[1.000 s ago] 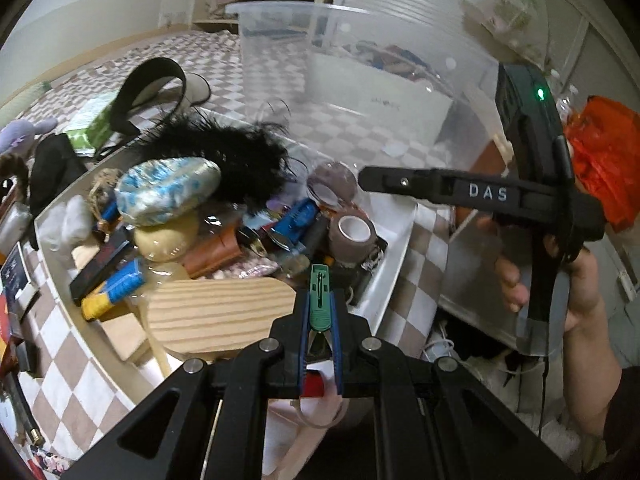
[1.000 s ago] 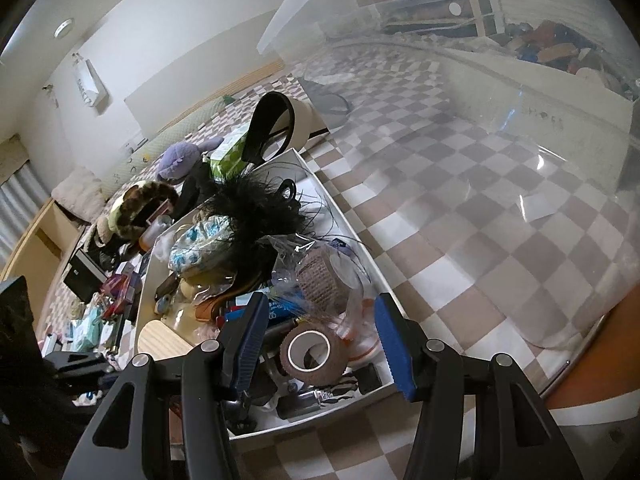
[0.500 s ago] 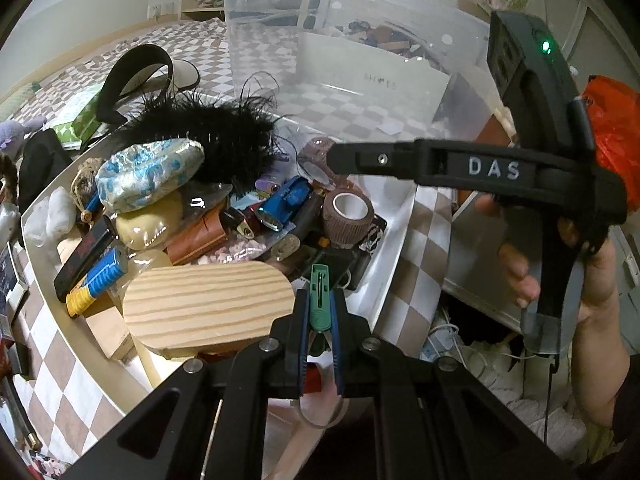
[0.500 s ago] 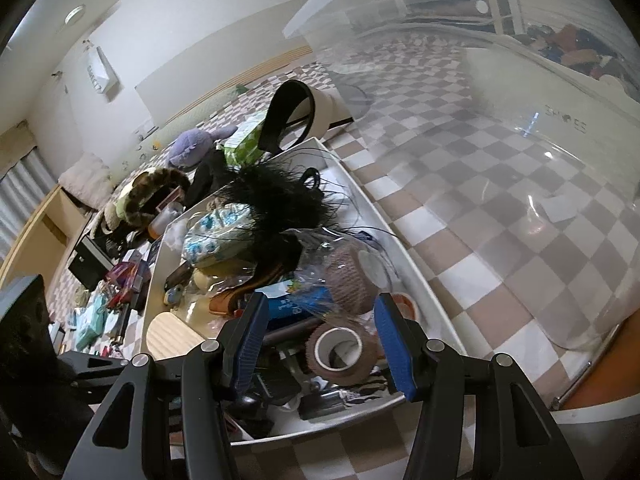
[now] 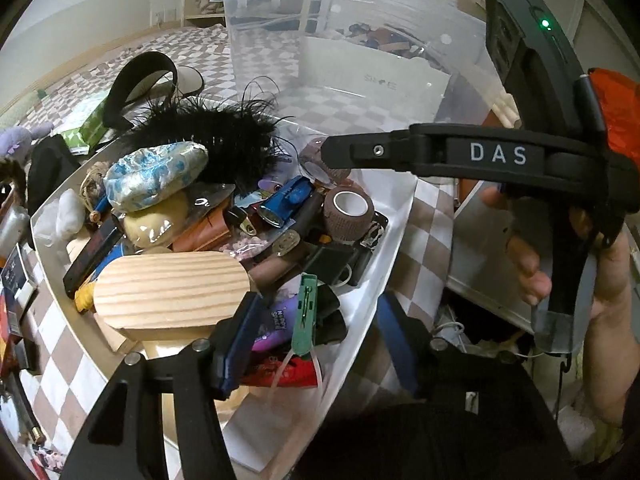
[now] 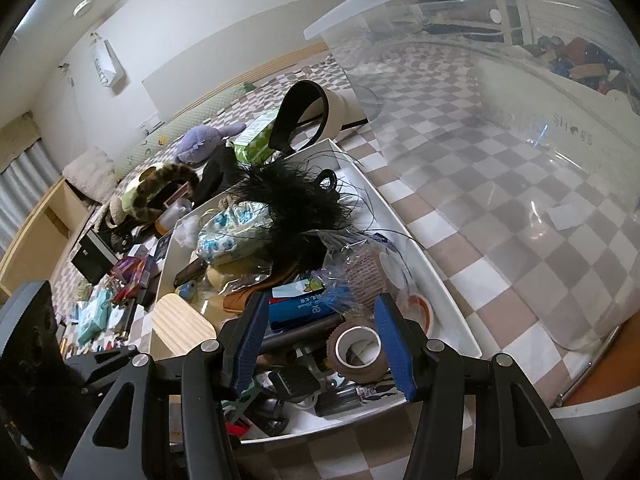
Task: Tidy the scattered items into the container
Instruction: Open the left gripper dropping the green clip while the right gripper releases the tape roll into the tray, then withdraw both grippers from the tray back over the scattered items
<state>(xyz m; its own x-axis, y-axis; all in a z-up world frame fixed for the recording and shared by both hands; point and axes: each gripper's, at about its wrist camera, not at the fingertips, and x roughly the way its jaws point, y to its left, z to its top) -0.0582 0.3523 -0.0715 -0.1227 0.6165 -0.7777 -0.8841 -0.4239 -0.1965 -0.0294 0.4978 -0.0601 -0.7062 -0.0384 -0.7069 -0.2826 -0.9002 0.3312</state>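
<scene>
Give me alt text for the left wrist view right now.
Left hand-held gripper, jaws just opened, with a green clip loose between them over a white tray of clutter: wooden board, brown tape roll, black feathers. The right hand-held gripper hovers beyond, before a clear bin.

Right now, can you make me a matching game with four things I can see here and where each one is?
Things:
1. fluffy black feather piece
2. brown bandage roll with a white core
3. pale oval wooden board
4. big clear plastic bin

Places:
a. outside the white tray, beyond its far end
b. tray's near end
c. tray's far end
d. by the tray's right edge

Pairs: 1-c, 2-d, 3-b, 4-a
</scene>
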